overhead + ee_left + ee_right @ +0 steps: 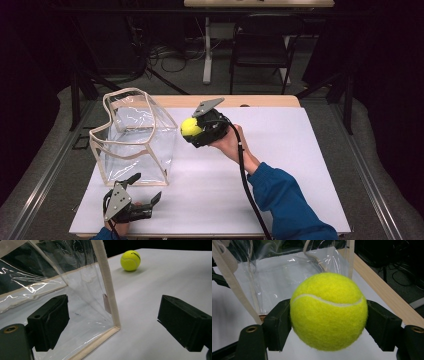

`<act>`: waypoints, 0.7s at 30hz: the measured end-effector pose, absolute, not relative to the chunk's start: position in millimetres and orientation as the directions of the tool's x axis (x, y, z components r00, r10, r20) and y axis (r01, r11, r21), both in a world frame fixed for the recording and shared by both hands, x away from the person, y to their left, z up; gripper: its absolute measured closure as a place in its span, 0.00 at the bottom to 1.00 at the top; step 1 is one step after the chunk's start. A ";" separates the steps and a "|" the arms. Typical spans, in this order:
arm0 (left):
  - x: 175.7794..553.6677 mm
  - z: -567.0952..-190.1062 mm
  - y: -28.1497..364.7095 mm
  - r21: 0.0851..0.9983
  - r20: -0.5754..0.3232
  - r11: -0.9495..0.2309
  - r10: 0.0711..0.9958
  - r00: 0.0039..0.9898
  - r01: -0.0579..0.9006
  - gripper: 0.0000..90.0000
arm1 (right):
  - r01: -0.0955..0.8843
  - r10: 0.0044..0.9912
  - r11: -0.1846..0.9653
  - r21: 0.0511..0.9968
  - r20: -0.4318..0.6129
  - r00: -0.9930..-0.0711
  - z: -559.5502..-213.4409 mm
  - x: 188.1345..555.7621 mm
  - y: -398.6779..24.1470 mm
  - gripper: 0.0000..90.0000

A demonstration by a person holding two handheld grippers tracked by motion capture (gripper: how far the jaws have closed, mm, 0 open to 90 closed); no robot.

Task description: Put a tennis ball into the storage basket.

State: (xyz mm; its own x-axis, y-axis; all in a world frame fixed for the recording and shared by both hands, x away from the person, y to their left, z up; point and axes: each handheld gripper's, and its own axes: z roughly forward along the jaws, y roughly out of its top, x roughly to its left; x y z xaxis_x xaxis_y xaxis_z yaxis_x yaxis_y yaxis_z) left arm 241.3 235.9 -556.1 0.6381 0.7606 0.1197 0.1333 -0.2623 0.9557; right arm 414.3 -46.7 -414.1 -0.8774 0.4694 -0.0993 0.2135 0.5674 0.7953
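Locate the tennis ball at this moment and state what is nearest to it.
In the high view the tennis ball sits mid-table between the right gripper's jaws, just right of the clear bag. In the right gripper view it sits between the two jaws.

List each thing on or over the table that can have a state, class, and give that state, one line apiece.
Tennis ball: gripped between the right gripper's jaws, beside the bag.
Clear bag: standing upright on the white table cover, top open.
Right gripper: shut on the tennis ball.
Left gripper: open, holding nothing, low at the bag's near corner.
Chair: standing beyond the table, unoccupied.
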 end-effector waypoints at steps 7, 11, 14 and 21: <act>241.7 -556.2 236.1 0.955 0.121 -0.264 0.760 0.638 0.134 0.11 | 0.217 0.469 0.577 0.788 -0.102 -0.877 -409.2 418.6 -43.0 0.30; 241.3 -556.0 236.5 0.956 0.120 -0.261 0.761 0.637 0.132 0.11 | 0.217 0.470 0.581 0.785 -0.105 -0.876 -407.8 420.7 -41.9 0.30; 241.2 -555.9 236.1 0.956 0.122 -0.263 0.760 0.639 0.130 0.11 | 0.218 0.470 0.584 0.782 -0.107 -0.876 -406.6 421.8 -41.2 0.30; 241.6 -556.1 236.0 0.956 0.120 -0.262 0.763 0.635 0.133 0.11 | 0.217 0.472 0.581 0.784 -0.107 -0.875 -400.5 424.0 -40.9 0.29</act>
